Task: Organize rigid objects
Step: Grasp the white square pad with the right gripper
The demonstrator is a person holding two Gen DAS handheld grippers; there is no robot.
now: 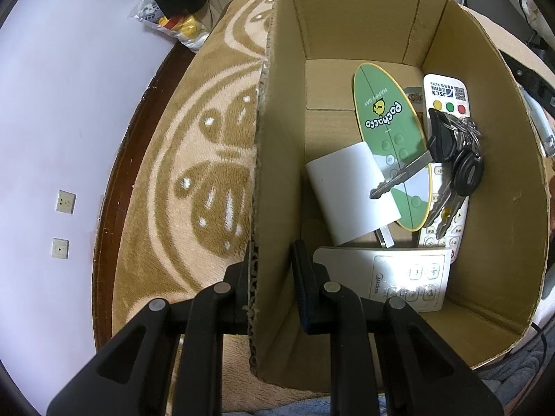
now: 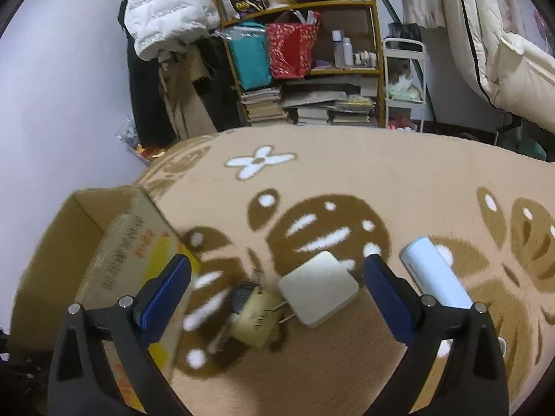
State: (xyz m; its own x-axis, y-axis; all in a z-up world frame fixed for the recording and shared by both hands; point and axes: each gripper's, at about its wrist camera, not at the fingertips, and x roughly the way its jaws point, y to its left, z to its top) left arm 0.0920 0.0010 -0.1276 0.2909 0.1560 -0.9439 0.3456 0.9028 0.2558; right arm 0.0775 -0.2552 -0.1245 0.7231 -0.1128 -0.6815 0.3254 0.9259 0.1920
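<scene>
A cardboard box [image 1: 277, 159] stands on the patterned blanket. My left gripper [image 1: 272, 287] straddles the box's left wall; one finger touches it outside, the other stands off inside. In the box lie a green Pochacco board [image 1: 388, 121], a white charger [image 1: 350, 194], a bunch of keys [image 1: 451, 156], a white JSCN remote [image 1: 447, 93] and a Midea remote [image 1: 402, 277]. My right gripper [image 2: 277, 294] is open and empty above a white square charger [image 2: 319, 287] and a yellowish plug [image 2: 255, 322]. A pale blue power bank [image 2: 435, 270] lies to the right. The box shows at the left [image 2: 114, 242].
The blanket [image 2: 381, 180] covers the bed. A purple wall with sockets [image 1: 66, 201] runs along the left. Shelves [image 2: 301, 69] with bags, books and bottles, hanging coats [image 2: 166, 17] and a white cart [image 2: 406, 86] stand beyond the bed.
</scene>
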